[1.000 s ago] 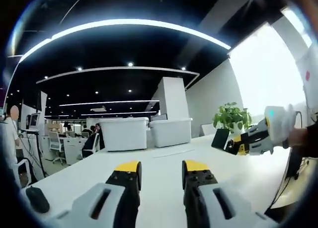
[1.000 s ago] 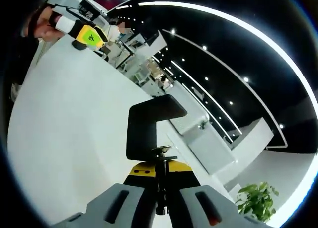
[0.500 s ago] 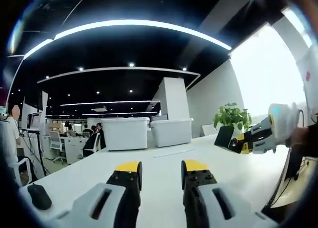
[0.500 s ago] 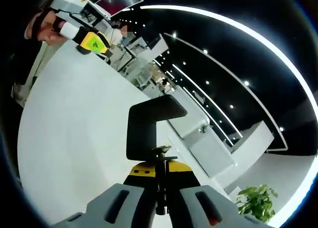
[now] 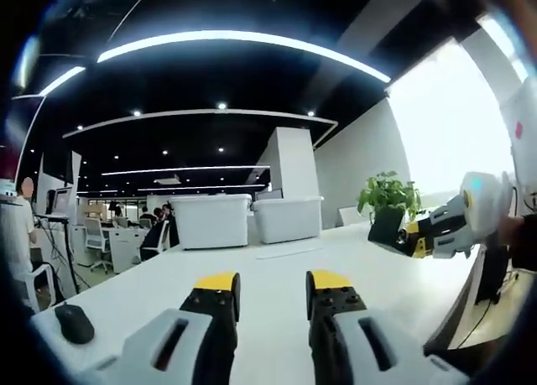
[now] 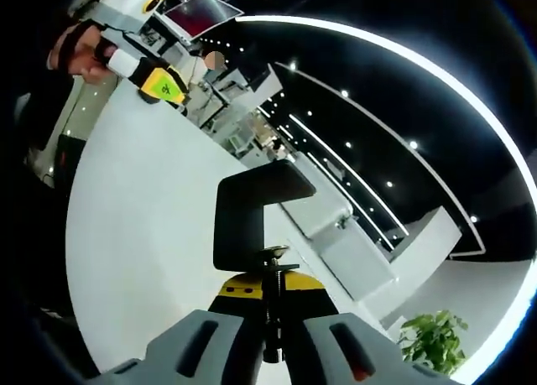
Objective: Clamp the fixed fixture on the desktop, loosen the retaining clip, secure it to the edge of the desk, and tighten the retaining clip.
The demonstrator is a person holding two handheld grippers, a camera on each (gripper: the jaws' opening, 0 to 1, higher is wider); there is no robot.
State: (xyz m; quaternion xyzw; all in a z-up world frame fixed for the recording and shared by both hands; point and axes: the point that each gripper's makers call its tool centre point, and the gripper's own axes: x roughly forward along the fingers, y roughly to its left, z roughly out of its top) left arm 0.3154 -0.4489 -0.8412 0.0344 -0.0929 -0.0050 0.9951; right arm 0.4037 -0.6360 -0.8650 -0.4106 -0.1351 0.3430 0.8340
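Observation:
In the right gripper view a black C-shaped clamp fixture (image 6: pixel 252 213) stands up from my right gripper (image 6: pixel 267 294), which is shut on its threaded screw (image 6: pixel 269 309). The clamp hangs in the air above the white desk (image 6: pixel 143 234). My left gripper (image 5: pixel 270 286) is open, its yellow-tipped jaws apart over the white desk (image 5: pixel 277 272) with nothing between them. At the right of the left gripper view, the right gripper (image 5: pixel 436 232) holds the black clamp (image 5: pixel 386 227) up above the desk's edge. The left gripper (image 6: pixel 155 75) shows at the upper left of the right gripper view, held by a hand.
A black mouse (image 5: pixel 74 322) lies on the desk at the left. Two white bins (image 5: pixel 247 221) stand at the desk's far end, with a potted plant (image 5: pixel 388 196) to their right. Office desks, chairs and a person (image 5: pixel 17 226) stand at the far left.
The right gripper with the clamp has drifted right and slightly up in the left gripper view. The right gripper view has swung so the desk's near edge shows more.

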